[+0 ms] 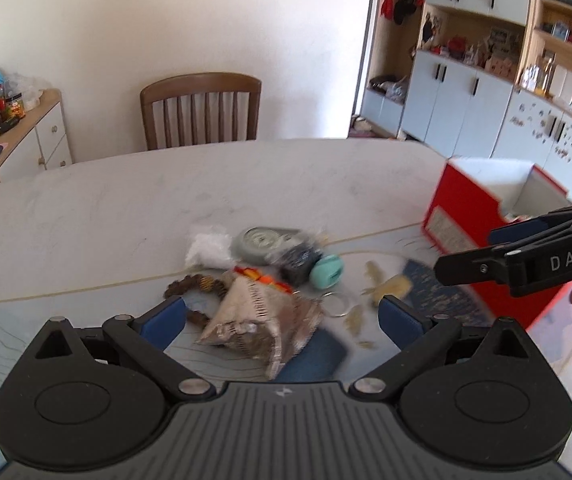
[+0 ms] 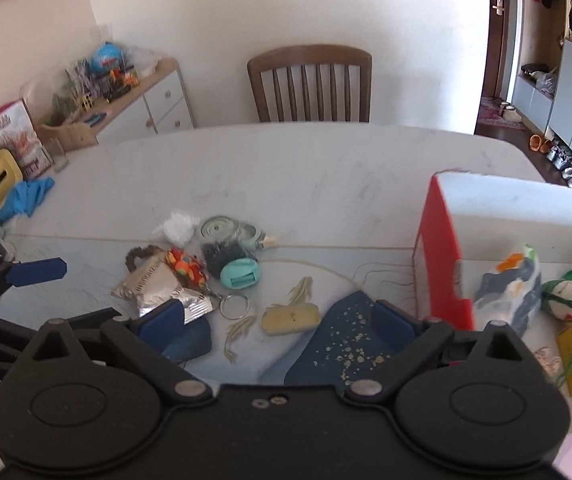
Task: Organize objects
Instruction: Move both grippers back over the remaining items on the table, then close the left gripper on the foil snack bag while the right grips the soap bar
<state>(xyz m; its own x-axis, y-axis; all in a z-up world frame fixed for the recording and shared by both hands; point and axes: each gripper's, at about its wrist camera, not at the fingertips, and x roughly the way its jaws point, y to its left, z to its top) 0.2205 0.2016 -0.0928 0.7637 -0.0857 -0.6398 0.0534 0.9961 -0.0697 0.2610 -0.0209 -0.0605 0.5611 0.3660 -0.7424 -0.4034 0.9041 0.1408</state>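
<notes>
Both sets of jaws are seen released, the left gripper point(image 1: 281, 316) held over the silver packet point(image 1: 257, 320) on the desk point(image 1: 205, 192) (beside a red box point(image 2: 440, 256)), the right gripper point(image 2: 277, 324) empty

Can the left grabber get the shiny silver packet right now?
Probably yes. The left gripper has its jaws open, and the silver packet lies on the table right between and just ahead of them. Nothing lies on top of it, though the orange toy crowds its far edge.
</notes>
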